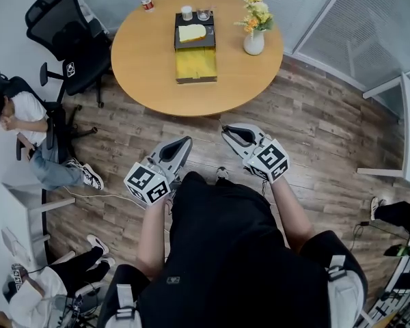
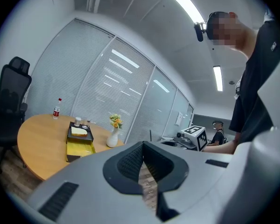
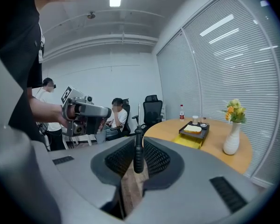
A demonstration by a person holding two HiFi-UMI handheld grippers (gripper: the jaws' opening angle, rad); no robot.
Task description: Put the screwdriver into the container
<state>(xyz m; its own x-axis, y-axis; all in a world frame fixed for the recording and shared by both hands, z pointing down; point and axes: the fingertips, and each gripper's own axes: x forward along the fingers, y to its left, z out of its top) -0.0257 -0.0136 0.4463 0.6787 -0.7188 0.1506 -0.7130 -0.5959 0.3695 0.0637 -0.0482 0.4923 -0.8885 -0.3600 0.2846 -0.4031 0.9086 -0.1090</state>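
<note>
Screwdriver: the screwdriver [image 3: 138,148] is clamped in my right gripper [image 1: 238,134], fingers closed on its black handle, thin shaft standing straight up out of them in the right gripper view

Container: a yellow open box [image 1: 195,63] sits mid-bench at the top centre of the head view, touching a black tray [image 1: 195,36] just above it in the frame; its long axis runs up the frame, away from me

Key relation: the container lies ahead of the fingers and well apart from them, with bare wooden floor [image 1: 314,135] and the near rim of the round bench [image 1: 143,53] between; in the right gripper view it shows right of centre

Left gripper: the left gripper [image 1: 178,149] has its fingers drawn nearly together, only a sliver of floor between them, nothing held

Pose: both grippers are held low before my body at the head view's centre, tips angled inward toward the bench

Judgement: the right arm should reach forward and veer right, then tip the shaft down
</note>
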